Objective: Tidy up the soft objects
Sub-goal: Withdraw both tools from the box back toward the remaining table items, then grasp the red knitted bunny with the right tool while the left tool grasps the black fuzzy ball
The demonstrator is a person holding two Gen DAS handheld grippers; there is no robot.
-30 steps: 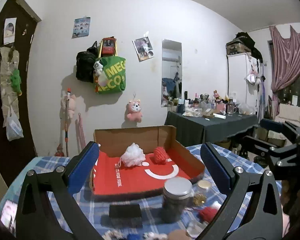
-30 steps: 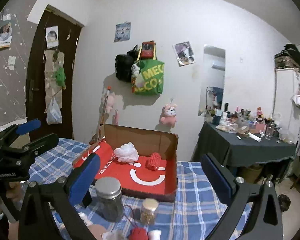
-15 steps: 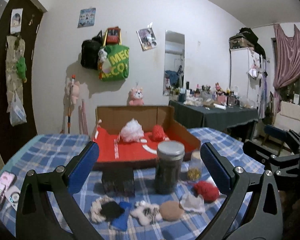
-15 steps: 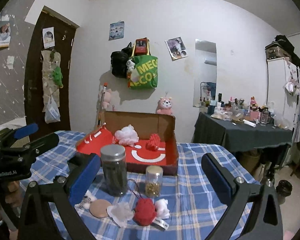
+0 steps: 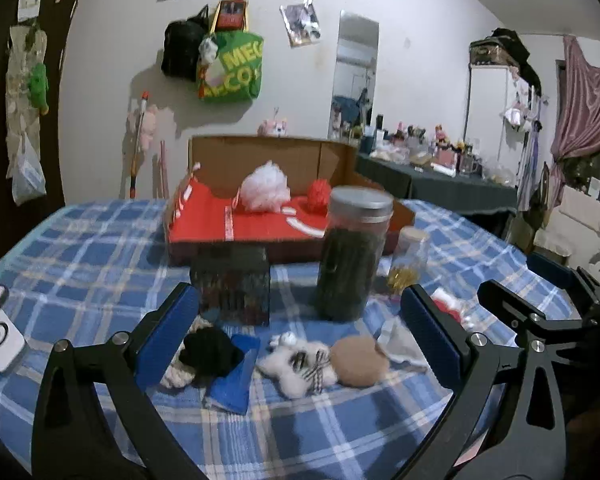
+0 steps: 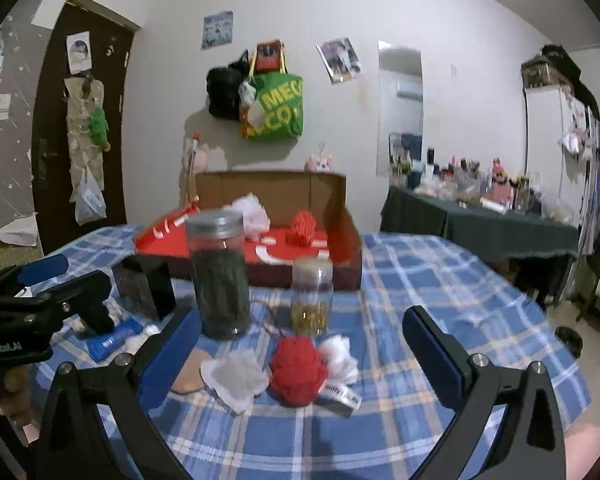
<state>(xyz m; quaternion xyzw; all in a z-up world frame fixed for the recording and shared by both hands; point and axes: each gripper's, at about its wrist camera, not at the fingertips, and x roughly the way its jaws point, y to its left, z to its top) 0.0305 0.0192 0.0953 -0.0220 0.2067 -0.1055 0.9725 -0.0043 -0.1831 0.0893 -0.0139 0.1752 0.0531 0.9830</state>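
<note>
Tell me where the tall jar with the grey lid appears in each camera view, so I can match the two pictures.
Left wrist view: the tall jar stands right of centre, in front of the red box.
Right wrist view: the tall jar stands left of centre, beside the small jar.
Shared landmark: the green bag hanging on the wall.

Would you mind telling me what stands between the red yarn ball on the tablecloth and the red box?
In the right wrist view, the small jar of gold bits stands between the red yarn ball and the red box.
</note>
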